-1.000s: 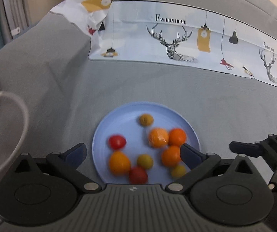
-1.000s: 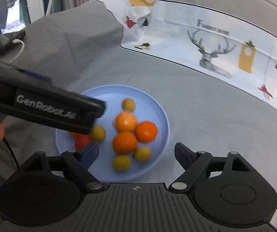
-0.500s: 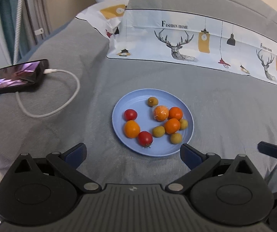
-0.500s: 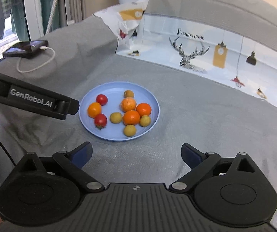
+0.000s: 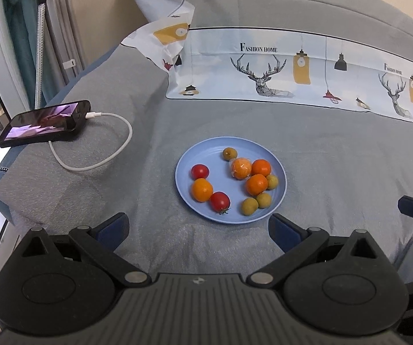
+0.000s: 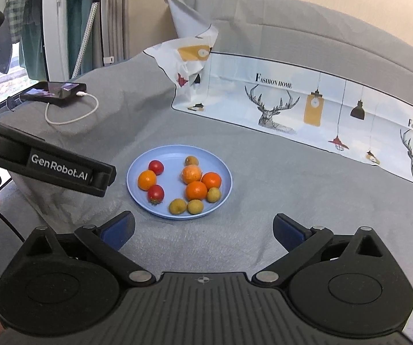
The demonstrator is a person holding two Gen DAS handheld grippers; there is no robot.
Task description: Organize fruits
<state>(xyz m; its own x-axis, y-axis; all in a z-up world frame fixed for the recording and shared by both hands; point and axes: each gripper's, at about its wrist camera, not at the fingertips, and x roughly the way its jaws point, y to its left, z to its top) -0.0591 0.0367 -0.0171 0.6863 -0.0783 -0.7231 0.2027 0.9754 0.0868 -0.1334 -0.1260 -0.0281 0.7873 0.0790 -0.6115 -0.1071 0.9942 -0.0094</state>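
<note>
Both grippers' jaws gape wide, empty, above the smooth round plate [image 5: 278,201] of glossy fruit [image 5: 256,184].

Your right gripper [image 6: 203,230] and left gripper [image 5: 197,230]: black ribbed housings, silver pivot screws, blue fingertip pads [image 6: 288,230]; white "GenRobot.AI" lettering marks one side.

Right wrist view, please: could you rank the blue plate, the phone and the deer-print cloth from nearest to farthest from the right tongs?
1. Blue plate: just ahead of the open right tongs, slightly left.
2. Deer-print cloth: beyond the plate, stretching right.
3. Phone: far left, on its charging cable, near the bed's edge.
</note>
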